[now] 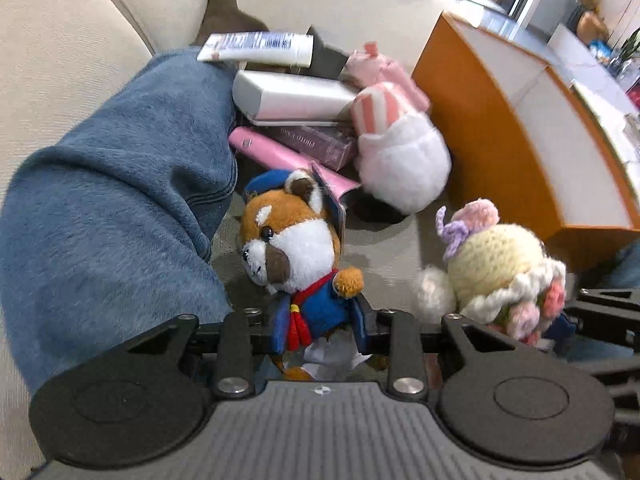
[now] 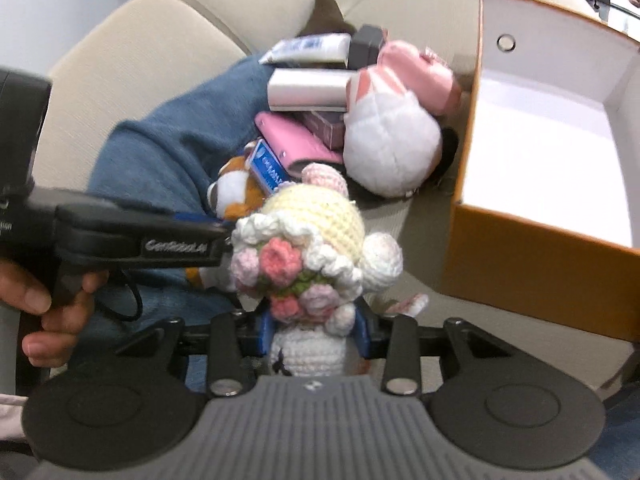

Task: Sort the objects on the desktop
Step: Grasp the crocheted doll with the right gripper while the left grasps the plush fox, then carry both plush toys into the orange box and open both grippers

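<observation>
A fox plush [image 1: 296, 240] in a blue coat and red scarf sits between the blue pads of my left gripper [image 1: 320, 320], which is shut on its body. In the right wrist view, my right gripper [image 2: 314, 328] is shut on the white body of a crochet doll [image 2: 308, 232] with a cream head and a pink flower bouquet. The same doll [image 1: 496, 256] shows to the right of the fox in the left wrist view. The left gripper's finger [image 2: 180, 244] reaches in from the left, with the fox [image 2: 232, 188] partly hidden behind the doll.
An orange box [image 2: 540, 252] with a white inside stands open at the right. Behind lie a white-and-pink plush [image 2: 388, 148], a pink case [image 2: 296, 140], a white box [image 2: 308, 90] and a tube [image 2: 308, 50] on a beige sofa [image 2: 140, 60]. A jeans-clad leg [image 1: 120, 200] fills the left.
</observation>
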### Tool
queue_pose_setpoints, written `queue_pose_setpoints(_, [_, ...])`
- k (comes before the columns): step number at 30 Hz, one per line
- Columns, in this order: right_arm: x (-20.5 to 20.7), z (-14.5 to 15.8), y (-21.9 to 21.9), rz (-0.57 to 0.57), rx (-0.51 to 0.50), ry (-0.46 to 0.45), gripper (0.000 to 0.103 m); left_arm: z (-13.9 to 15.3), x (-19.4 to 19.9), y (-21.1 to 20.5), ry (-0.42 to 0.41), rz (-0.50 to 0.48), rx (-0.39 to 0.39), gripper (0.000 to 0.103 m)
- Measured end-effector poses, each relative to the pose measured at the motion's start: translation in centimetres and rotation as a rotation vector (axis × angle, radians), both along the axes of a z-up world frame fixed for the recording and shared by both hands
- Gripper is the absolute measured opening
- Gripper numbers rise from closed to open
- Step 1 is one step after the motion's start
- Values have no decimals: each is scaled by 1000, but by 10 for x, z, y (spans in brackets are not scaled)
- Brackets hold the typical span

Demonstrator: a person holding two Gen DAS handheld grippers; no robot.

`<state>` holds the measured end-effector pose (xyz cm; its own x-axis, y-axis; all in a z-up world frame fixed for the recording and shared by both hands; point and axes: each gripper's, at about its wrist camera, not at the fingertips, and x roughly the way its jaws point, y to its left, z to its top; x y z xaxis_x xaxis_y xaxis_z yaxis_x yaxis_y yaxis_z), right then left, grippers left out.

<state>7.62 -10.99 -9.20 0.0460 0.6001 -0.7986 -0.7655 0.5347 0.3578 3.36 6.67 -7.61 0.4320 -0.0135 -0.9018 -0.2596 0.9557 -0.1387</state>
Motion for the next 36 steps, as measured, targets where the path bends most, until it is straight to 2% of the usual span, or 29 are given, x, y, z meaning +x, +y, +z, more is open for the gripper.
queue_pose_setpoints(3, [2, 12, -15, -7, 36, -1, 40, 20, -1, -12, -50, -7, 6, 35])
queue_pose_setpoints(6, [7, 27, -25, -14, 81, 5, 40, 45, -11, -14, -110, -31, -25, 35])
queue_pose_setpoints(10, [18, 52, -40, -31, 148, 23, 40, 78, -11, -27, -204, -98, -52, 35])
queue_pose_setpoints(15, [34, 93, -68, -96, 184, -68, 40, 114, 7, -49, -312, -189, -81, 35])
queue_pose_setpoints(20, [64, 115, -87, -179, 142, -144, 40, 129, 42, -80, -390, -292, -98, 35])
queue_pose_setpoints(25, [108, 111, -95, -244, 47, -172, 40, 114, 94, -108, -362, -359, -146, 35])
queue_pose_setpoints(28, [136, 99, -99, -267, -12, -142, 40, 91, 126, -127, -290, -390, -164, 35])
queue_pose_setpoints(32, [168, 63, -91, -274, -116, -74, 40, 53, 155, -146, -180, -423, -172, 35])
queue_pose_setpoints(36, [189, 38, -86, -264, -156, -2, 40, 28, 175, -155, -114, -419, -180, 35])
